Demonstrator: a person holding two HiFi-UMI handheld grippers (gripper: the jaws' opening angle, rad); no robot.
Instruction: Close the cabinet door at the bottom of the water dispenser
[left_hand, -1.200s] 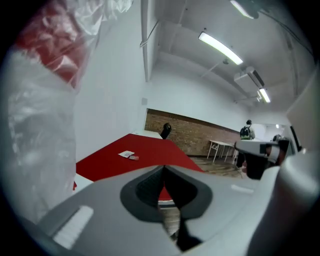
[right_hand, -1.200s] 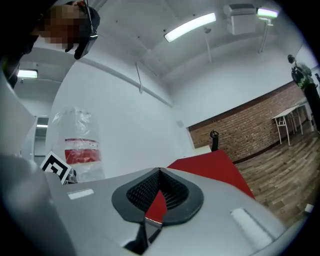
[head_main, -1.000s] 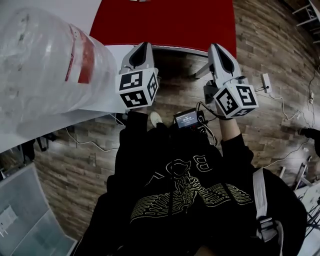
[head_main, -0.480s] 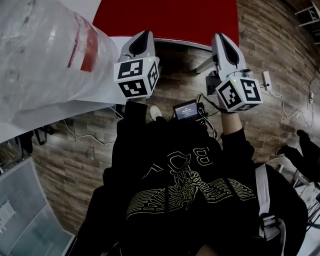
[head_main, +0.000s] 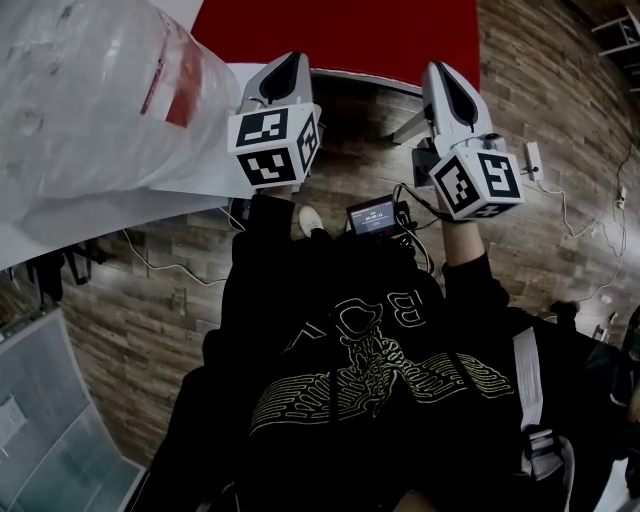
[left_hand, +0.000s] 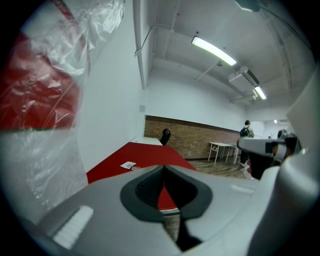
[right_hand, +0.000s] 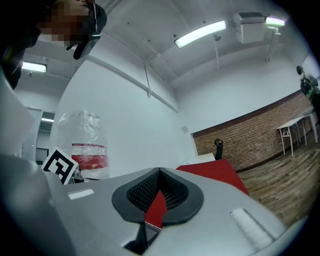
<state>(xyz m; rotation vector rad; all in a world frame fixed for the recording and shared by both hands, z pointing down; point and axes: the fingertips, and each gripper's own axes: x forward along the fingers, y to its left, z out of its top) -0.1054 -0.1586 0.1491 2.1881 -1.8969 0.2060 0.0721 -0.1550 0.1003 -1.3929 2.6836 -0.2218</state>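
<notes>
No cabinet door shows in any view. The dispenser's water bottle (head_main: 90, 100), wrapped in clear plastic with a red label, fills the upper left of the head view and rests on a white top (head_main: 150, 205). My left gripper (head_main: 290, 60) is held just right of the bottle, shut and empty. My right gripper (head_main: 438, 70) is level with it further right, shut and empty too. In the left gripper view the left gripper (left_hand: 163, 169) points past the bottle (left_hand: 35, 100). The right gripper (right_hand: 159, 172) view shows the bottle (right_hand: 82, 147) at its left.
A red table (head_main: 340, 35) lies ahead of both grippers. Wood floor lies below, with a power strip (head_main: 531, 160) and cables at the right. A small screen device (head_main: 373, 216) hangs at the person's chest. A grey panel (head_main: 40, 420) stands at the lower left.
The left gripper has risen and moved forward beside the bottle. The right gripper has barely moved. Both stay shut.
</notes>
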